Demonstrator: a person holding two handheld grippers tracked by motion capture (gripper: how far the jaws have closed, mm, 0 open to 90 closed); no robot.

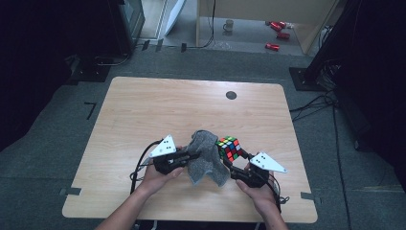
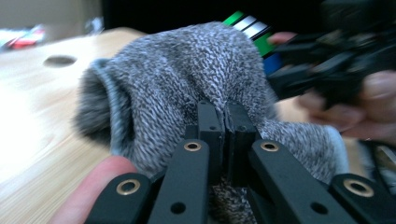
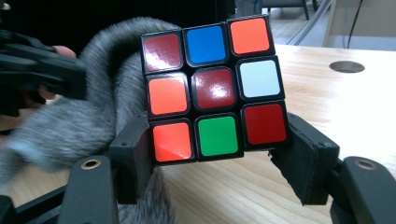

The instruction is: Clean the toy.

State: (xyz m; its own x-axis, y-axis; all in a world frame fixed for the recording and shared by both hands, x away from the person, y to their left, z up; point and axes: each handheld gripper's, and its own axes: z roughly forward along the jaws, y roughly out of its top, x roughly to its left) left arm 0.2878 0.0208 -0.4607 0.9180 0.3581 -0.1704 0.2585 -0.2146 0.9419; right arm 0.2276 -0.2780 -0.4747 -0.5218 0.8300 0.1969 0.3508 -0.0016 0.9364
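Two grippers at work over bench [image 1: 143, 110]: right gripper [image 3: 219, 154] fingers clamp puzzle cube [image 3: 212, 88], held up at 6 o'clock edge; left gripper [image 2: 223, 121] fingers pinch grey cloth [image 2: 187, 79] touching cube's 9 o'clock side. Step: wiping cube. Next: drag cloth across face, cube steady

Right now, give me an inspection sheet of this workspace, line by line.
Surface: light wooden table with a round dark hole.
Job's things: grey knitted cloth; multicoloured puzzle cube, held up beside the cloth.
Clutter: nothing seen on the table.
Grippers: left claw shut on the cloth; right claw shut on the cube.
Cables: black cable trails from the left claw.
Surroundings: red cans and mug on the floor.
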